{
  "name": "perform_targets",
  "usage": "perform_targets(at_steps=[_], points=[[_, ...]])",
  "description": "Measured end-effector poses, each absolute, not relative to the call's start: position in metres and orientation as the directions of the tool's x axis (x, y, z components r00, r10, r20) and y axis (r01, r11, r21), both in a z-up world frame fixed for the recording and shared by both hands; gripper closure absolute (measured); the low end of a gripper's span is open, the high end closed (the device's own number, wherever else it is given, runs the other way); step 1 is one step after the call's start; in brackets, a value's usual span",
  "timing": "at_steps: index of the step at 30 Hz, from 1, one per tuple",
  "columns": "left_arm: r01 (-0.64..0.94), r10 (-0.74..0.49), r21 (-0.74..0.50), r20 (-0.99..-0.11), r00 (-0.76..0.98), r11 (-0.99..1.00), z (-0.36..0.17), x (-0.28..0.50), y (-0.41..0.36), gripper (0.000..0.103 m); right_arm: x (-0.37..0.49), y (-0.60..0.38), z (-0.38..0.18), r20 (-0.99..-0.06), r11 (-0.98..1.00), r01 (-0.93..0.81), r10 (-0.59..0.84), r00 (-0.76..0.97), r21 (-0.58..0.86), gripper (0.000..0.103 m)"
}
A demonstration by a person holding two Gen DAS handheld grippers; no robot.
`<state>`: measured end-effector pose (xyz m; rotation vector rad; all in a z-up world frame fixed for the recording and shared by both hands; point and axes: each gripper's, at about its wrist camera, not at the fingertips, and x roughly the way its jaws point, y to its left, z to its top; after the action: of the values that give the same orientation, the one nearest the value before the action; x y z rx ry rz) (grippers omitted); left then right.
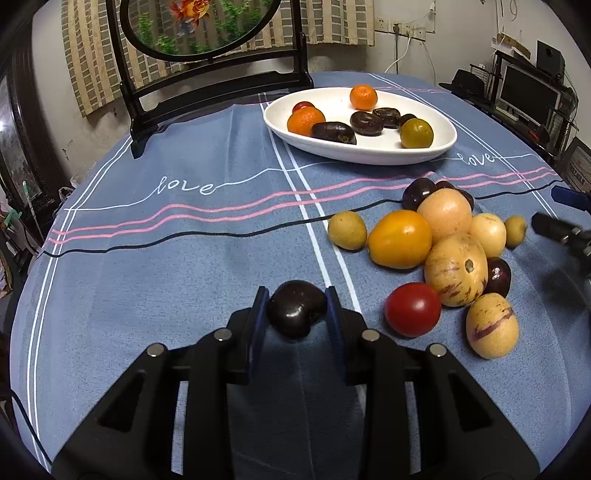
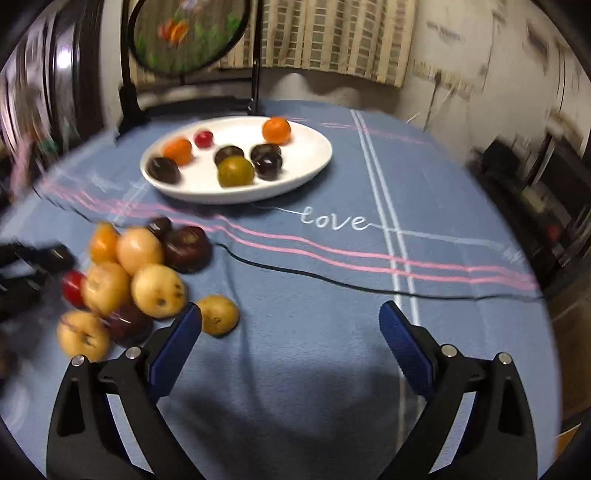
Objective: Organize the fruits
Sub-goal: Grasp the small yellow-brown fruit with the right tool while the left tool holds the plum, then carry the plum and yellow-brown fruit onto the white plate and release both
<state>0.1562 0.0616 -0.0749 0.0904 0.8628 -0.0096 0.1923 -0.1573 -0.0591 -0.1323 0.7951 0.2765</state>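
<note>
My left gripper (image 1: 296,308) is shut on a dark purple plum (image 1: 296,310), held just above the blue cloth. To its right lies a pile of fruit: a red tomato (image 1: 413,309), an orange one (image 1: 400,239), striped yellow melons (image 1: 455,269) and dark plums. A white oval plate (image 1: 369,153) at the back holds oranges, dark plums and a green fruit. My right gripper (image 2: 290,319) is open over bare cloth, its left finger close to a small yellow fruit (image 2: 218,314) at the pile's (image 2: 140,280) edge. The plate (image 2: 295,177) sits beyond.
A dark wooden stand with a round goldfish panel (image 1: 199,29) rises behind the plate. The blue tablecloth (image 1: 184,240) with "love" lettering covers the round table. The right gripper's tip (image 1: 561,229) shows at the right edge of the left wrist view. Shelves and a monitor stand at the far right.
</note>
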Motion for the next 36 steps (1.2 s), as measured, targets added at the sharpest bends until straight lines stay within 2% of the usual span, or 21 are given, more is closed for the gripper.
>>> perform_targets(at_steps=[3,8,12,17,29,36], points=[[0.049,0.031,0.08,-0.766,0.642,0.996,-0.077,0.158,0.061,0.072,0.188,-0.149,-0.061,-0.717,0.933,-0.359,0.255,0.649,0.007,0.01],[0.049,0.032,0.083,-0.769,0.639,0.995,-0.078,0.158,0.06,0.072,0.184,-0.128,-0.064,-0.722,0.902,-0.431,0.3,0.623,0.003,0.036],[0.049,0.036,0.088,-0.768,0.639,0.995,-0.078,0.159,0.06,0.071,0.17,-0.119,-0.06,-0.703,0.882,-0.469,0.308,0.642,-0.042,0.046],[0.049,0.037,0.089,-0.768,0.639,0.995,-0.079,0.158,0.06,0.071,0.157,-0.104,-0.065,-0.71,0.839,-0.539,0.337,0.618,-0.071,0.049],[0.045,0.043,0.093,-0.769,0.638,0.995,-0.08,0.159,0.06,0.068,0.167,-0.104,-0.077,-0.764,0.84,-0.543,0.361,0.534,0.017,0.07],[0.039,0.045,0.09,-0.769,0.637,0.995,-0.08,0.159,0.061,0.066,0.169,-0.102,-0.08,-0.775,0.843,-0.537,0.351,0.525,0.019,0.073]])
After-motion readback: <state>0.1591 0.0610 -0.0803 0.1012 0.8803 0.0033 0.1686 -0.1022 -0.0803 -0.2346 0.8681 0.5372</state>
